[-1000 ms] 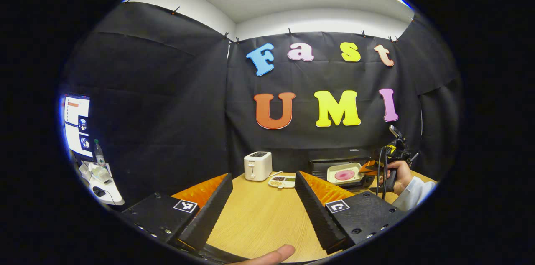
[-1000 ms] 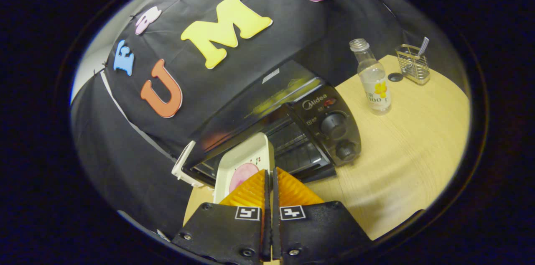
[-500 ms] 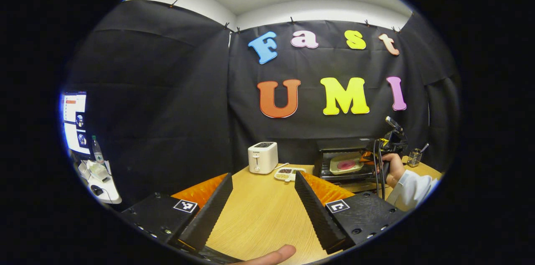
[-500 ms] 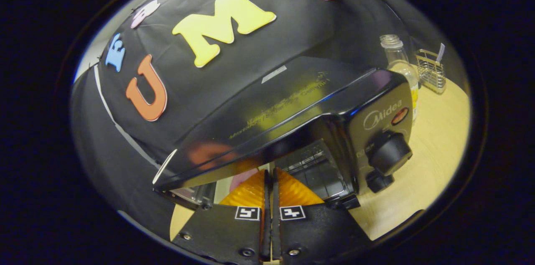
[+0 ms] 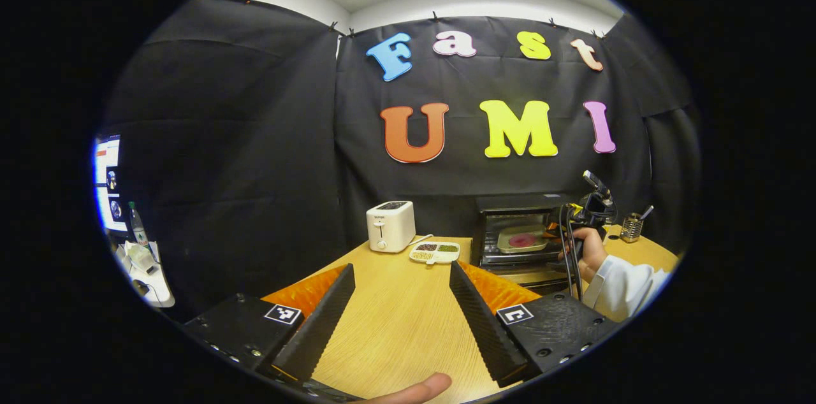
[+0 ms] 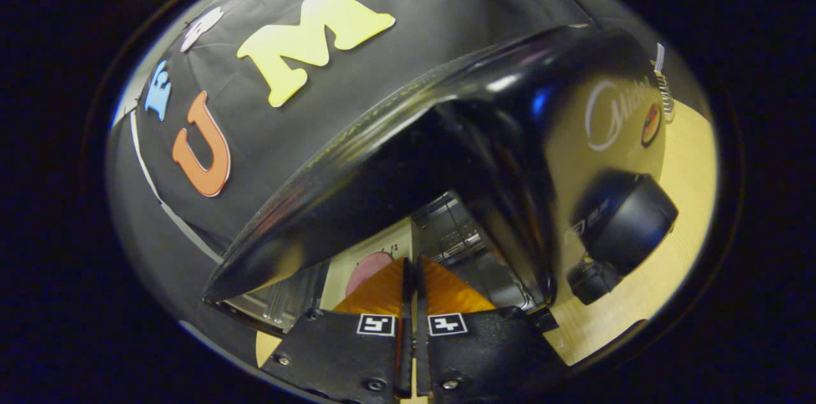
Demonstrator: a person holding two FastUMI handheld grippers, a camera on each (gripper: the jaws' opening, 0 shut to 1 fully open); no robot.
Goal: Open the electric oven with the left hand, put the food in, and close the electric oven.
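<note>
In the right gripper view the right tool (image 6: 411,276) is pinched narrow on the near rim of the tray (image 6: 370,257), which lies straight ahead, just inside the oven (image 6: 395,155) mouth that fills the frame's centre. In the left gripper view the tray (image 5: 523,239) sits in the oven (image 5: 519,225) at right of centre, the right hand (image 5: 590,251) beside it; the left tool (image 5: 398,302) hangs wide and empty over the bench (image 5: 395,321), well apart at lower centre
</note>
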